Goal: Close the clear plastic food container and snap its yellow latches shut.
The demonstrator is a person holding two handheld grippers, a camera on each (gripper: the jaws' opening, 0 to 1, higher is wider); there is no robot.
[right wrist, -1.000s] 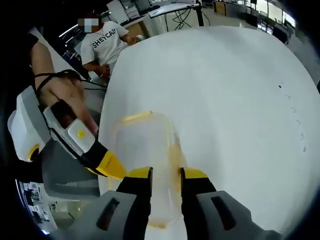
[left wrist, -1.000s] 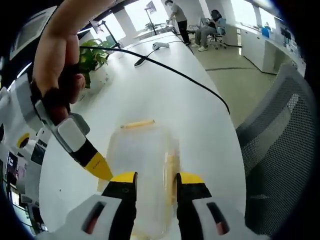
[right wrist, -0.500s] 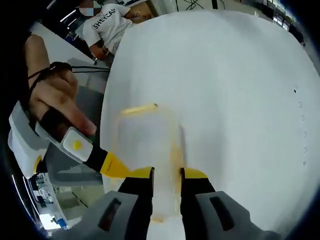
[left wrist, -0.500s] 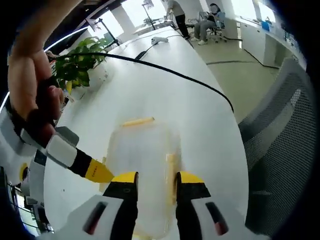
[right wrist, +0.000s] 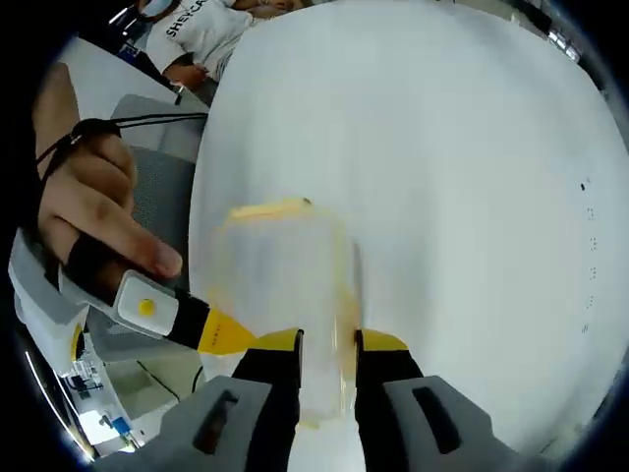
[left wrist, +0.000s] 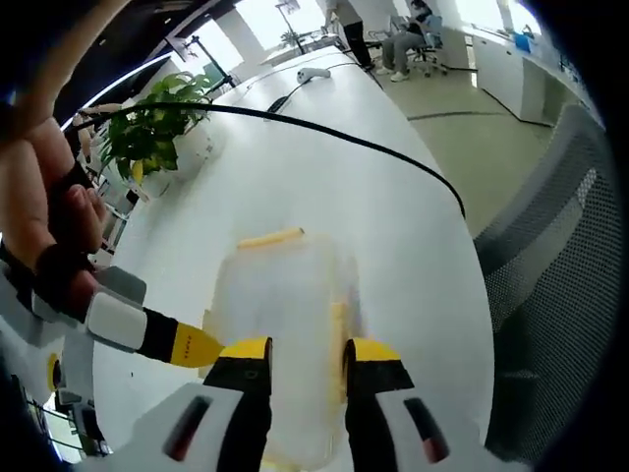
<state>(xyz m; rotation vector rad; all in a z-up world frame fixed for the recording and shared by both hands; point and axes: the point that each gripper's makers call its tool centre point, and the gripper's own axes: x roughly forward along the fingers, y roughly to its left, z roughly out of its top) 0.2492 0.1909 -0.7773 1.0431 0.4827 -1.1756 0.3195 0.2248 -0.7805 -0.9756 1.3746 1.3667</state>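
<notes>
— Since a second ago, what do we see changed?
— Both of our cameras have tilted, and the other claw has slid lower and further out at the left edge of each view. The clear container (left wrist: 285, 324) sits where it did on the white worktop (left wrist: 324, 187), lid on, under our claws.
— How do we read the left claw (left wrist: 307, 356)?
— Its yellow-tipped jaws stand a little apart over the container's near end, nothing visibly pinched between them. The right claw (right wrist: 327, 344) looks the same in the right gripper view, over the same container (right wrist: 285, 295).
— And the latches?
— We see a yellow latch (left wrist: 271, 238) along the far edge, and another yellow strip down the right side; blur hides whether they are snapped.
— Any writing?
— A seated person's white shirt (right wrist: 201, 25) reads "SHEYCA", cut off. A potted plant (left wrist: 157, 128) and black cable (left wrist: 324, 138) lie beyond.
</notes>
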